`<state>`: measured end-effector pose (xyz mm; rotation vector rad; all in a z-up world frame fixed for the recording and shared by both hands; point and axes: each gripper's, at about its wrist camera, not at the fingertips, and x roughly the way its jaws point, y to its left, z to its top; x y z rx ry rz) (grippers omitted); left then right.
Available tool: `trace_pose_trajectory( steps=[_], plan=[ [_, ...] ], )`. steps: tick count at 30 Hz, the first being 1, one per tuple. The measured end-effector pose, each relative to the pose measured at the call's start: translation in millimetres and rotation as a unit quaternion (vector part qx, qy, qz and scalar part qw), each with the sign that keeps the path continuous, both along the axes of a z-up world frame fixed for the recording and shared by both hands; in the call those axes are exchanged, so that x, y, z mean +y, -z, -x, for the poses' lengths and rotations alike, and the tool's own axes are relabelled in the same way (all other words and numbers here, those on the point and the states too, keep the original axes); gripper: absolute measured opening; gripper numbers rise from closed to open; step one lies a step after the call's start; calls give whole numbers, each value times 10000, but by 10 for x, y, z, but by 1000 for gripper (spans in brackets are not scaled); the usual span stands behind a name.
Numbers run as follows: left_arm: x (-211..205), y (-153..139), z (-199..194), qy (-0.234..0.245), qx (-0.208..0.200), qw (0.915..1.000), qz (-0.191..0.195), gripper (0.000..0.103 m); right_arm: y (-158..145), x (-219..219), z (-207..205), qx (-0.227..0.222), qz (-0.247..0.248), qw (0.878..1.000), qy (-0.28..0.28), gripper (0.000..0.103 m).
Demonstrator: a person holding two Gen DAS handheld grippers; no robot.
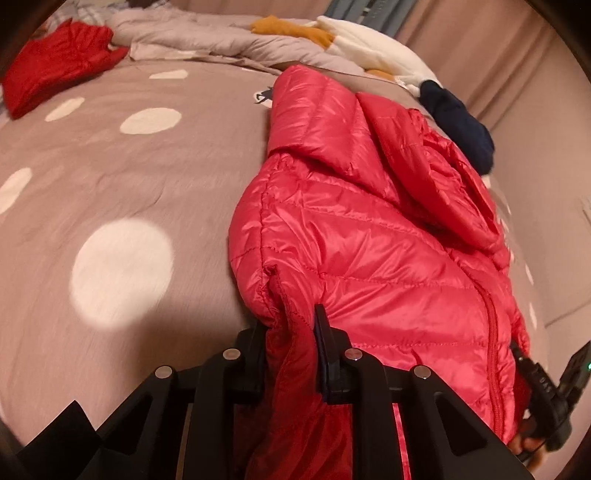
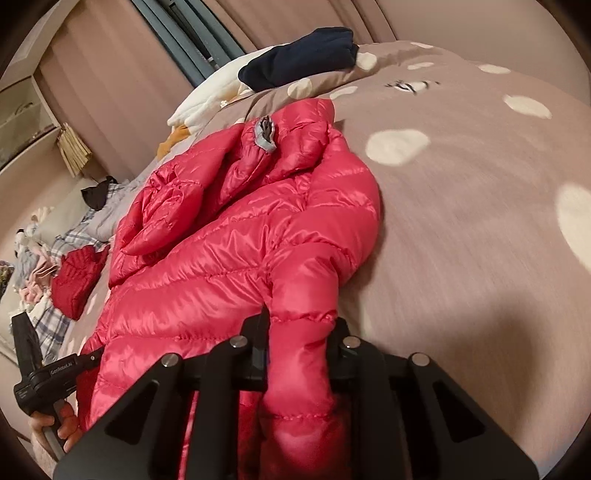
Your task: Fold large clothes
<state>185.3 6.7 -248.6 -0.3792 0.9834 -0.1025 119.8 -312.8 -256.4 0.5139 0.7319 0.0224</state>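
Left wrist view, left to right: folded red garment (image 1: 59, 62) far left on the bed cover (image 1: 155, 177), which is taupe with pale dots; crumpled grey bedding (image 1: 207, 44) along the far edge; mustard cloth (image 1: 291, 31) and white cloth (image 1: 373, 51) far centre-right; dark navy garment (image 1: 461, 122) just right of the jacket's hood. Red quilted puffer jacket (image 1: 369, 236) lies on the cover right of centre, hood at the far end, zipper running toward the near right. Left gripper (image 1: 291, 354) is clamped on a bunch of jacket fabric at the near left edge, black fingers (image 1: 325, 347) pressing on both sides of it. Near right edge shows the other handheld unit, with a bit of a hand under it. Right wrist view, left to right: hand (image 2: 55, 424) on the left gripper's handle near left; pile of plaid and mixed clothes (image 2: 48, 280) far left; the same red garment (image 2: 77, 280) beside it; jacket (image 2: 229, 258) centre, a sleeve folded across it with a grey cuff (image 2: 266, 138) at the far end. Right gripper (image 2: 299, 354) is clenched on a puffy roll of the jacket at its near right side, fabric squeezed between the fingers and bulging below them. Navy garment (image 2: 299, 57) and white cloth (image 2: 210, 96) sit far centre; dotted cover (image 2: 480, 229) fills the right. Curtains (image 2: 103, 74) behind the bed. Some motion blur on the cover.
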Motion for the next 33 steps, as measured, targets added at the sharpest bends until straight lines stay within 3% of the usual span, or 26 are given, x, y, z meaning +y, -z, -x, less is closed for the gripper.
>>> trace_pose_trajectory(
  steps=[5, 9, 12, 18, 21, 22, 24, 27, 30, 33],
  plan=[
    [-42, -3, -297, -162, -68, 9997, -184, 19, -24, 19, -431, 220, 183, 9996, 20, 19],
    [-126, -10, -283, -380, -104, 9986, -347, 19, -27, 31, -405, 185, 362, 9992, 57, 26],
    [-136, -20, -217, -461, -176, 9972, -558, 23, -19, -30, -350, 178, 214, 9995, 134, 30],
    [3, -61, 15, -701, -337, 9949, -644, 32, -116, -127, -43, 113, 391, 9986, 343, 51],
    [77, -70, 142, -795, -303, 9939, -707, 51, -181, -173, 152, 13, 608, 9971, 460, 68],
    [128, -59, 198, -872, -305, 9938, -623, 62, -190, -205, 226, -9, 629, 9966, 527, 71],
    [258, -19, 315, -1044, -268, 9937, -308, 70, -174, -290, 386, -77, 421, 9967, 696, 78],
    [441, 27, 472, -1228, -326, 9914, 318, 70, -76, -417, 589, -95, -126, 9955, 938, 82],
    [495, 42, 681, -1290, -449, 9886, 629, 71, -14, -445, 814, -326, -647, 9909, 1131, 81],
    [538, 104, 917, -1486, -608, 9793, 1233, 71, 3, -374, 933, -492, -1075, 9867, 1113, 82]
  ],
)
